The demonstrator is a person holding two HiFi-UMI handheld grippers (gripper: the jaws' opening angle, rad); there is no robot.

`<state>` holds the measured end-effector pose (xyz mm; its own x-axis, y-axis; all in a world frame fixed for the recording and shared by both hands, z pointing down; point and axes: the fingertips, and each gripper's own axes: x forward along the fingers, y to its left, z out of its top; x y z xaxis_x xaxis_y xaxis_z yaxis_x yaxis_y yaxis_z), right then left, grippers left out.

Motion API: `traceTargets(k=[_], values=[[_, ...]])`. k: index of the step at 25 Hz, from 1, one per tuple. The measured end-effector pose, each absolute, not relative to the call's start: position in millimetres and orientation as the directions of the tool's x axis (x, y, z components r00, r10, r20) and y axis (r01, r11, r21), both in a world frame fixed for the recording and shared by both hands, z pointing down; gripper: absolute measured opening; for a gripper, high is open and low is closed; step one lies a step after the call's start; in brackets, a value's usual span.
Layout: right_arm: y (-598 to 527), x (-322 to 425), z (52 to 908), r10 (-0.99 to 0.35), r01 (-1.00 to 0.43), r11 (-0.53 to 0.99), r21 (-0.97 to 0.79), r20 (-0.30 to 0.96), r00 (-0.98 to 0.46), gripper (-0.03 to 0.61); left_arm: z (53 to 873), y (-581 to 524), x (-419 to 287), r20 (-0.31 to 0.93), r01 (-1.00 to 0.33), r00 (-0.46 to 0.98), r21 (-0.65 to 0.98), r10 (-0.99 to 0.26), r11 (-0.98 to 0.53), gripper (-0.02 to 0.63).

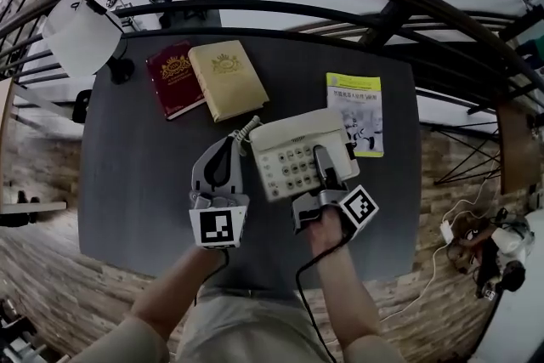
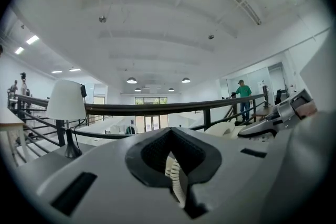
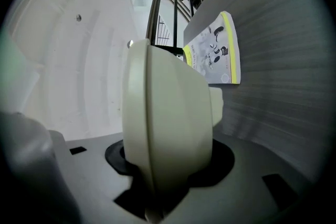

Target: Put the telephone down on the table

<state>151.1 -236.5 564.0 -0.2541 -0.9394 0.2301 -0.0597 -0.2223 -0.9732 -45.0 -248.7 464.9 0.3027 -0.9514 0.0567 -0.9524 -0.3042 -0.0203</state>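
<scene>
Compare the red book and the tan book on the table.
The red book is dark maroon; the tan book is pale cream. The tan book looks larger than the red book. The red book lies nearer the lamp, the tan book nearer the telephone. Both lie closed, each with a gold emblem on its cover.

Nothing can be read for certain. The yellow-green booklet (image 1: pixel 354 113) on the table (image 1: pixel 127 174) has a title line too small to make out. The red book (image 1: pixel 174 79) and the tan book (image 1: pixel 228 79) each bear a gold emblem with illegible lettering. Key markings on the telephone (image 1: pixel 296 167) are blurred.
</scene>
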Motion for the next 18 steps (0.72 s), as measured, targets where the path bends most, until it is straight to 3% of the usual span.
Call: traceTargets(k=[18], values=[[-282, 142, 657, -0.903, -0.025, -0.366, -0.93, 0.362, -0.232, 0.21, 568, -292, -33, 0.201, -0.942, 0.324, -0.015, -0.924, -0.334, 0.005]])
